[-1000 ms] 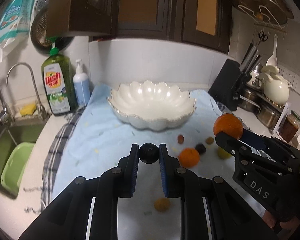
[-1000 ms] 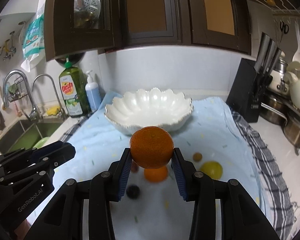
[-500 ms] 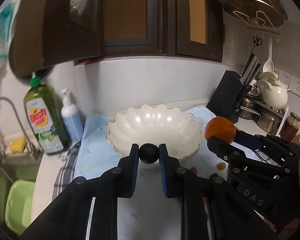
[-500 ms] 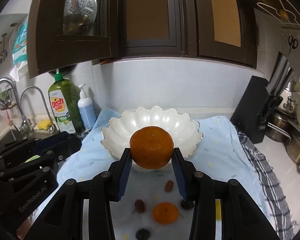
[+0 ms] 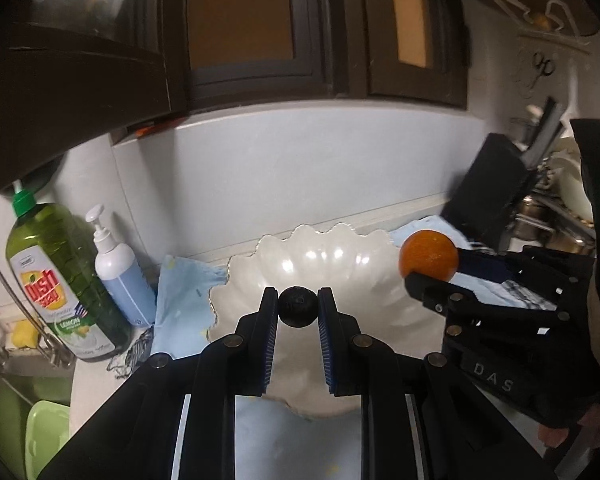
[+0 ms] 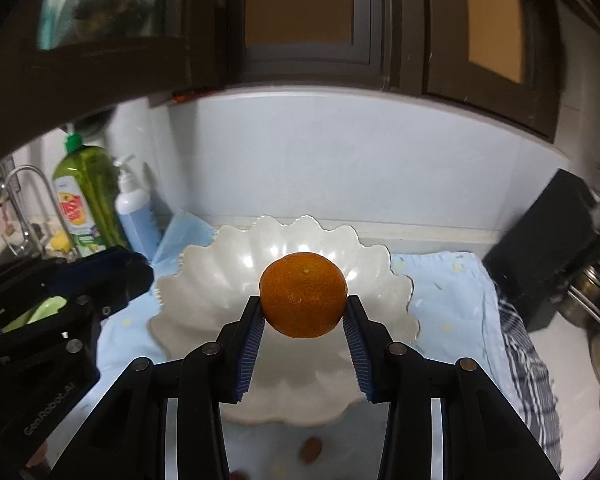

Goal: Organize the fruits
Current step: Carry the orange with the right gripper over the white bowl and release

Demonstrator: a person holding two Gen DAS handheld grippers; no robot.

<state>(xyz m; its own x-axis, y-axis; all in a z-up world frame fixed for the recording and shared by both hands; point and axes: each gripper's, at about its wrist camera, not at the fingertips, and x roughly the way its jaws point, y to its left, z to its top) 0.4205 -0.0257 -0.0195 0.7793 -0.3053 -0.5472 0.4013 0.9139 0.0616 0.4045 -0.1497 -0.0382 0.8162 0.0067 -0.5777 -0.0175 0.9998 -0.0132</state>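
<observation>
From the left wrist cam, the left gripper [image 5: 299, 312] is pinching a small dark round fruit [image 5: 298, 306] right at its fingertips, with the scalloped white bowl [image 5: 340, 252] just ahead and below; it looks light and probably soft, so a gentle squeeze across the middle seems right. Right wrist cam: the right gripper [image 6: 303, 314] is clamped on a mandarin [image 6: 303, 294] across its widest part, bowl [image 6: 204, 280] directly beyond it. The peel looks grippy but squashable, I'd guess.

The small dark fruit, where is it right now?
In the left wrist view the small dark fruit sits pinched between the left gripper jaws, in front of the white scalloped bowl, left of the orange.
</observation>
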